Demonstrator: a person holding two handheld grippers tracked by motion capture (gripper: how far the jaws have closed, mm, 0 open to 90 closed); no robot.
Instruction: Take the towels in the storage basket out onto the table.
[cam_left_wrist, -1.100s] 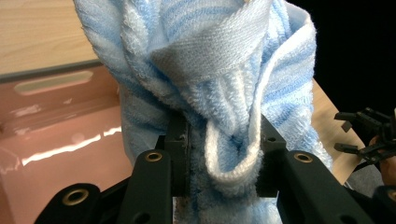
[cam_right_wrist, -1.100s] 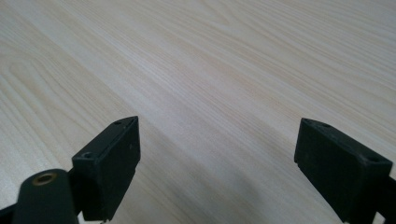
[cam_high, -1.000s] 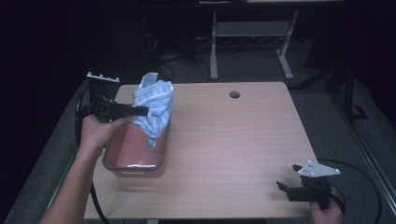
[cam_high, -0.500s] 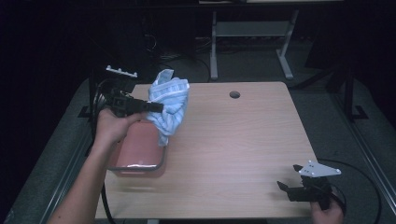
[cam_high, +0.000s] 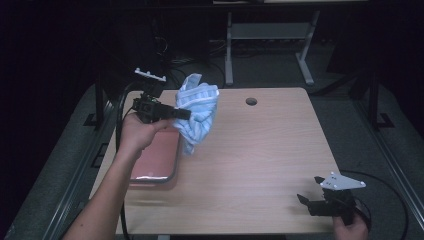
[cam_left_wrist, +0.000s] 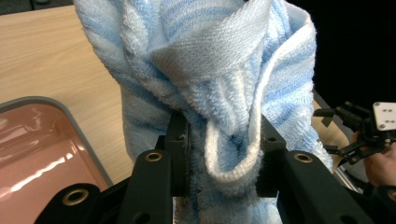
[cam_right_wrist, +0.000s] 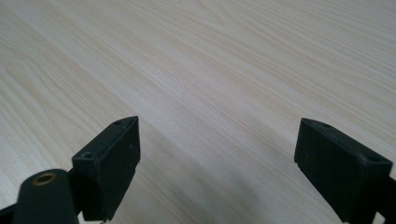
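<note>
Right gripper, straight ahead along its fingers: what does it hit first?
Probably nothing but bare table. The right gripper is open, low at the near right corner, pointing left across clear wood; the tray sits far off, likely off that line.

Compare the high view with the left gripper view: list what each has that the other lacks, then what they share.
High view alone: the left hand and forearm, the cable hole, the floor and a desk frame behind.

Left gripper view alone: a close look at the pads pressing a bunched fold of towel.

Both: the towel clamped in the left gripper, the pink tray, the table and the right gripper.
</note>
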